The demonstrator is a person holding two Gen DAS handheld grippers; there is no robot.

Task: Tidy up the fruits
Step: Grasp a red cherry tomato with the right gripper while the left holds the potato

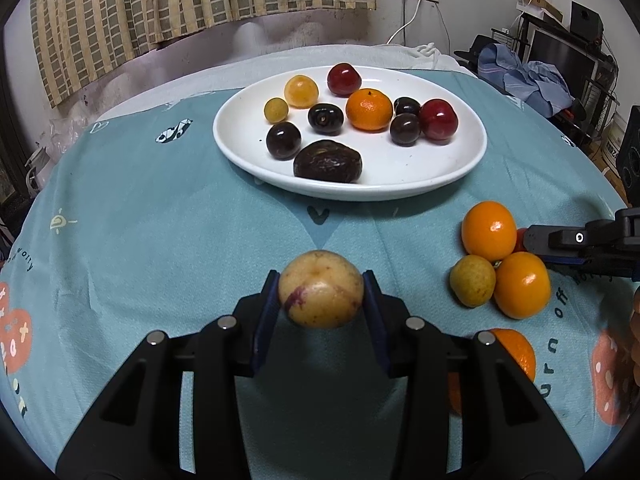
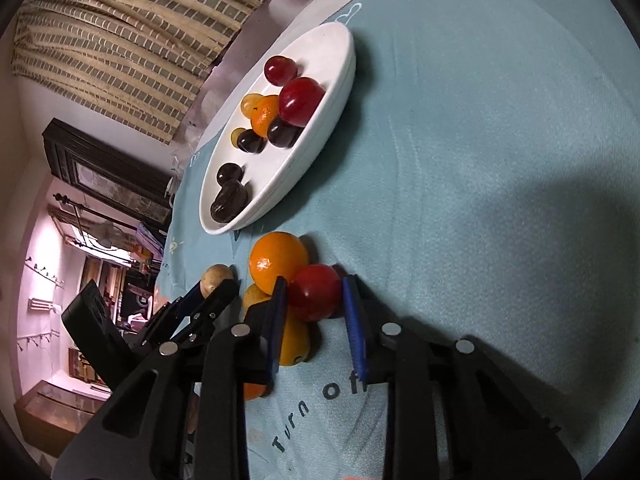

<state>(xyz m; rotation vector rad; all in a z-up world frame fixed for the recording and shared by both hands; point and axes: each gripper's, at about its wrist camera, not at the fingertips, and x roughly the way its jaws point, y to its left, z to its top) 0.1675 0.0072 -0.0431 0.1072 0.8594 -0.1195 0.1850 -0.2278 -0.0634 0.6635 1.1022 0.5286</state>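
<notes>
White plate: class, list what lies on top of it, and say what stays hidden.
The white plate carries one orange mandarin, two red fruits, two yellow ones, four dark round ones and a wrinkled dark fruit. The plate surface beneath each fruit is covered.

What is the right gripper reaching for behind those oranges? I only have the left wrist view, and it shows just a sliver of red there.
Observer: A round red fruit. It sits between the right gripper's blue pads, which look pressed against its two sides.
Operator: Is that fruit free of the oranges, or touching them?
Observer: Touching. It rests against the big orange just ahead of it, and one pad is wedged in between the red fruit and the oranges beside it.
</notes>
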